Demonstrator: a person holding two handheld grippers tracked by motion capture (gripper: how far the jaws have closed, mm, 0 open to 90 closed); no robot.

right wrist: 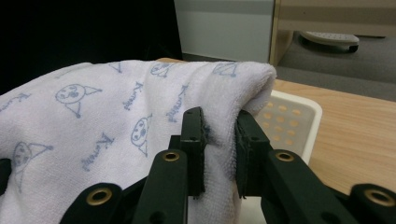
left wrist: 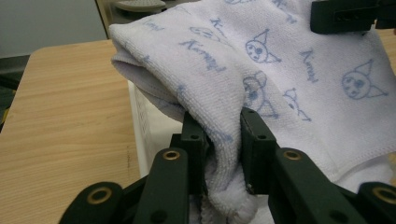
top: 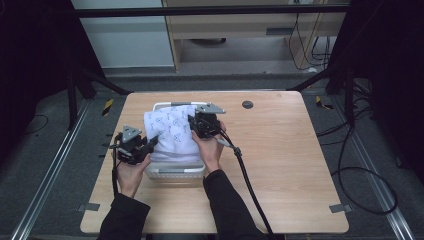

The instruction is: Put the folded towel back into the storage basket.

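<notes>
Towel (top: 170,131), white with blue cartoon faces and script, is held folded above a white perforated basket (top: 175,172) on the wooden table (top: 280,150). Left gripper (top: 152,142) is clamped on the towel's near-left edge; in the left gripper view its jaws pinch a bunched fold of cloth (left wrist: 224,154), with the basket's wall just beneath. Right gripper (top: 192,122) is clamped on the opposite edge, and in the right gripper view the fabric (right wrist: 219,140) is squeezed between its jaws, the basket's holed rim (right wrist: 289,116) close behind. The towel stretches between the two grippers, sagging a little. It seems to hang clear of the basket, though contact at its lower edge is hard to judge.
</notes>
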